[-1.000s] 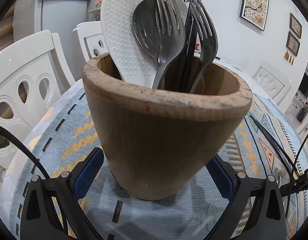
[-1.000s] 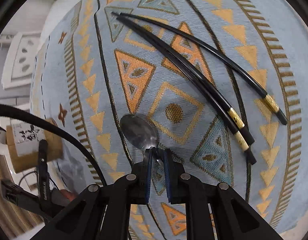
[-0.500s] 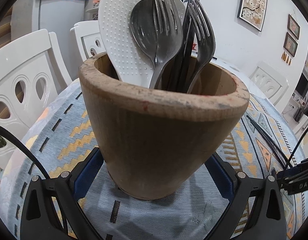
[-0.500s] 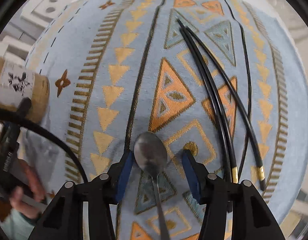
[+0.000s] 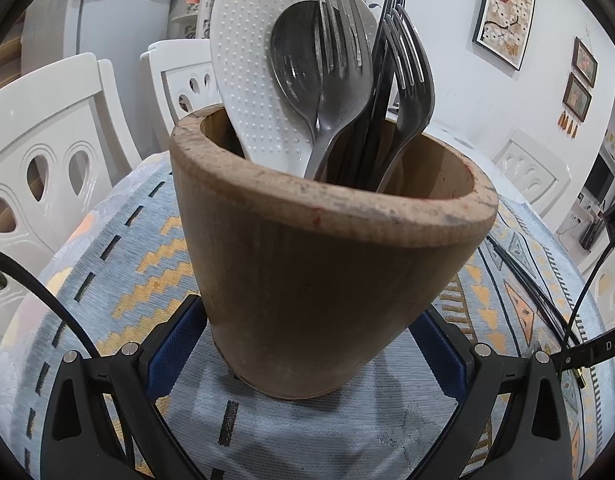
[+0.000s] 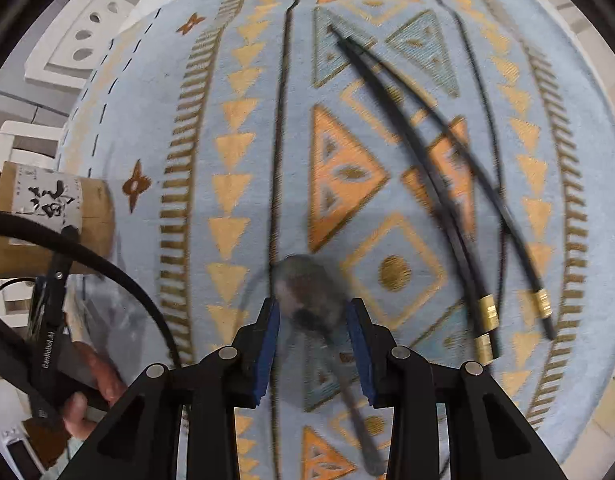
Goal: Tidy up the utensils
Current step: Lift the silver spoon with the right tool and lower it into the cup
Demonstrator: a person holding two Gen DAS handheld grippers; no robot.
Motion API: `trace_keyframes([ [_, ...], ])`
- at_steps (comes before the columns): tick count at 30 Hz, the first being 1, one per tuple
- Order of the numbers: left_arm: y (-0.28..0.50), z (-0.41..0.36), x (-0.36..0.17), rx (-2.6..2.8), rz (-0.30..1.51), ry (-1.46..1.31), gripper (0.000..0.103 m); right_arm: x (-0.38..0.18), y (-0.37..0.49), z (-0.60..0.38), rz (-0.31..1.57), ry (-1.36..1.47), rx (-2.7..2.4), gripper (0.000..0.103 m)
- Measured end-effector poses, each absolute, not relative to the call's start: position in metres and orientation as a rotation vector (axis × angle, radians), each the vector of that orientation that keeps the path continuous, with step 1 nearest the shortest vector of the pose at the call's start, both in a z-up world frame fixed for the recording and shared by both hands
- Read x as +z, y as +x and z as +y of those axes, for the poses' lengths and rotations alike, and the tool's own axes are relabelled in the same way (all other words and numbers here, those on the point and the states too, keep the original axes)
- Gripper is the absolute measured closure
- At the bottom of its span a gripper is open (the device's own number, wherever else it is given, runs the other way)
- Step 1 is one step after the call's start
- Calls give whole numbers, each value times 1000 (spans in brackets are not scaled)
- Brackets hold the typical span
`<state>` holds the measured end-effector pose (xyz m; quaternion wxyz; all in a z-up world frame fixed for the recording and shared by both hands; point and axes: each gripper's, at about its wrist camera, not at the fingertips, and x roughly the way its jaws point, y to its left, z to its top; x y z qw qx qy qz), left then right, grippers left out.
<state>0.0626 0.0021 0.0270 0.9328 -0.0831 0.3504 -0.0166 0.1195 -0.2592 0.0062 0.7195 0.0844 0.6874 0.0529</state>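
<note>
Right tool (image 6: 312, 334) straddles the spoon (image 6: 307, 292), unclenched, jaws just closing in. I'd centre on its neck before squeezing. Left tool (image 5: 307, 350) clasps the holder (image 5: 327, 256).

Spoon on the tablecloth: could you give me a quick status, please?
Right tool has just been closing, straddling the spoon, grip unclear through blur. Left tool clamps the wooden holder. Chopsticks beside, clear.
</note>
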Motion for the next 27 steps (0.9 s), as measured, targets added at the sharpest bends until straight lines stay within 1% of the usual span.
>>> trace_keyframes([
  [4,63,2,27,-33,717,-168,3,3,122,-273,1514,164,145,69],
  [6,63,3,27,-31,718,-165,3,3,121,-263,1499,82,131,69],
  [7,63,3,27,-29,719,-163,3,-2,121,-276,1493,46,124,69],
  [12,63,1,27,-28,719,-160,3,-2,117,-254,1458,-33,81,71],
  [14,63,1,27,-29,719,-161,3,-3,114,-241,1438,-88,62,76],
  [16,63,1,27,-28,719,-161,3,-3,111,-233,1434,-102,60,77],
  [17,63,2,27,-29,719,-162,3,-2,110,-231,1436,-103,59,82],
  [18,63,1,27,-29,719,-162,3,1,108,-233,1432,-110,50,90],
  [20,63,0,27,-29,718,-163,3,6,107,-231,1436,-72,60,98],
  [24,63,0,27,-30,718,-164,3,7,101,-240,1473,-3,103,98],
  [27,63,-1,27,-31,718,-164,3,-10,101,-228,1488,-10,102,98],
])
